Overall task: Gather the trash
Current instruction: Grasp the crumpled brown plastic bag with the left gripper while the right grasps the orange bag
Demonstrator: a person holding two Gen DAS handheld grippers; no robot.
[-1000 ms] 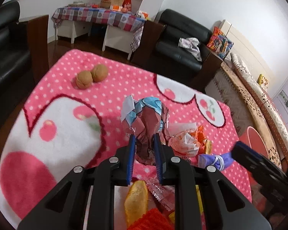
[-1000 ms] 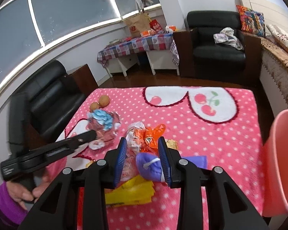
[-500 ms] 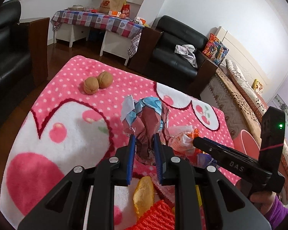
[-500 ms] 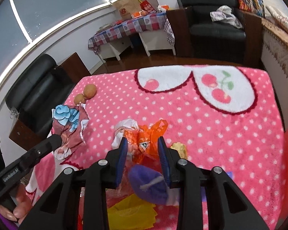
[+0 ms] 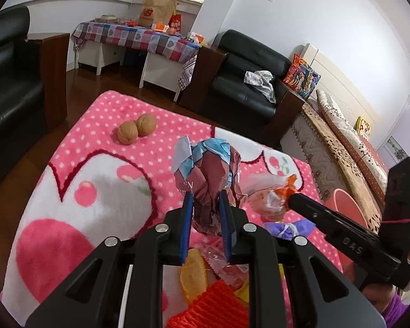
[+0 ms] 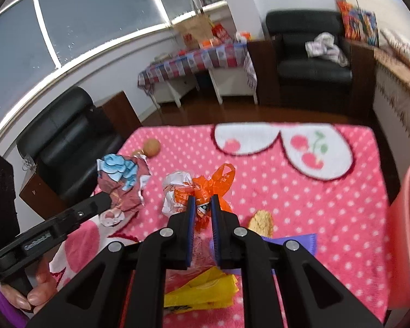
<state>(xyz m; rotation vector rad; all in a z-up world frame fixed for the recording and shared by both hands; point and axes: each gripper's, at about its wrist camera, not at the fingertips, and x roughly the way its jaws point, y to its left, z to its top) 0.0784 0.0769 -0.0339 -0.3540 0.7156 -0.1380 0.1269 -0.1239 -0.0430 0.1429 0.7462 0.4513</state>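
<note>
My left gripper [image 5: 205, 199] is shut on a crumpled maroon and blue wrapper [image 5: 210, 169], held a little above the pink dotted tablecloth [image 5: 82, 180]. In the right wrist view this wrapper [image 6: 123, 180] hangs at the left gripper's [image 6: 104, 199] tip. My right gripper [image 6: 203, 202] is closing its jaws on an orange plastic bag [image 6: 218, 180] bunched with white film, and the bag fills the narrow gap. The left wrist view shows the right gripper's [image 5: 292, 199] tip at the same orange bag [image 5: 268, 199].
Two walnuts [image 5: 136, 129] lie at the far left of the cloth. A purple wrapper [image 6: 292, 242], a yellow bag [image 6: 205, 289] and a biscuit [image 6: 262, 222] lie near me. A pink bin [image 6: 407, 218] stands off the table's right edge. Black armchairs surround the table.
My right gripper moved forward from over the purple wrapper to the orange bag and narrowed its jaws around it. My left gripper rose slightly with its wrapper.
</note>
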